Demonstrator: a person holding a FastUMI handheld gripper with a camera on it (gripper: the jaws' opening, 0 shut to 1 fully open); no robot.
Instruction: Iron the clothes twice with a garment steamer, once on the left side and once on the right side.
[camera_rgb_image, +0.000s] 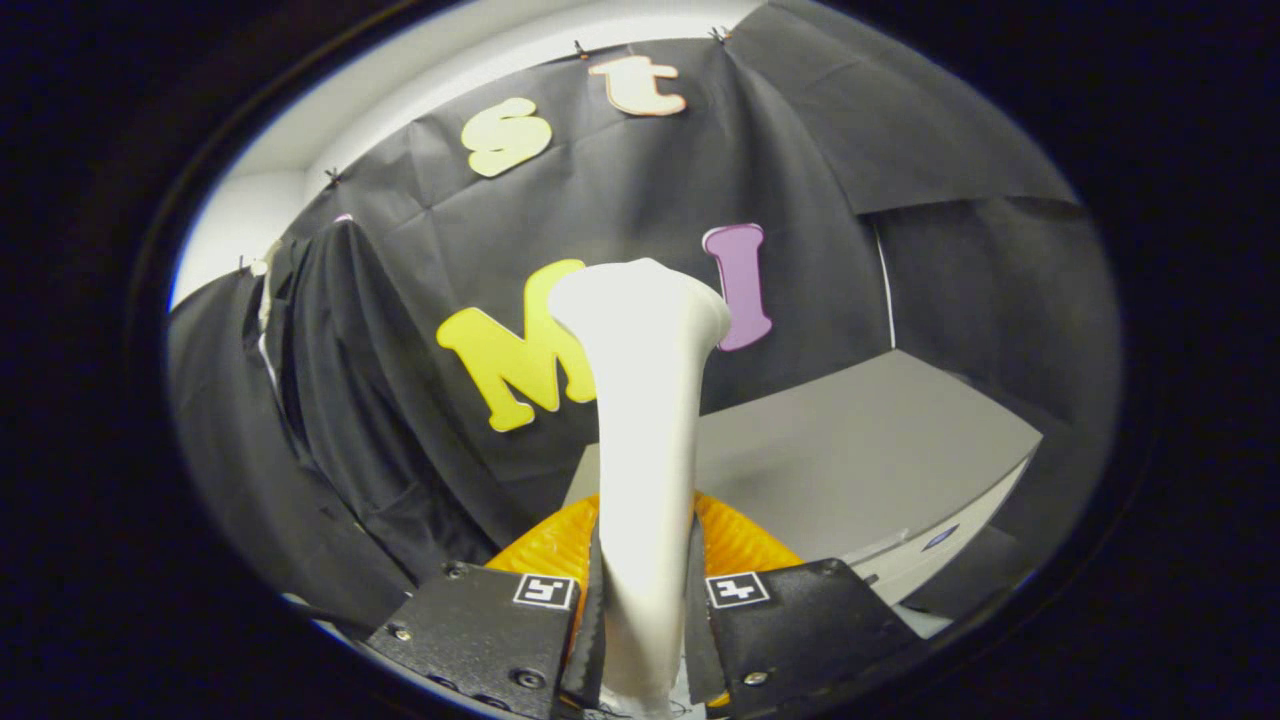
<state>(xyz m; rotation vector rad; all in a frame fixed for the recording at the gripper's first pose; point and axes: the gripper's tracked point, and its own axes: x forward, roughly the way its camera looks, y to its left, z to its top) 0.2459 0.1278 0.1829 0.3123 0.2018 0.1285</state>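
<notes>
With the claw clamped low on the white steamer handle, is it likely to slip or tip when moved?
Probably stiff: the steamer stands straight up out of the claw. Its smooth, glossy skin may slip. The wide head sits far above the grip, so it could lever sideways when swept toward the dark clothes.

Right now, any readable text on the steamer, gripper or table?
No readable words or numbers.
Square black-and-white markers on the gripper: patterns, not text.
Small dark mark on the white front edge of the grey table: too small to read.
White flared plastic garment steamer, clamped between the gripper's fingers: no marking visible.
</notes>
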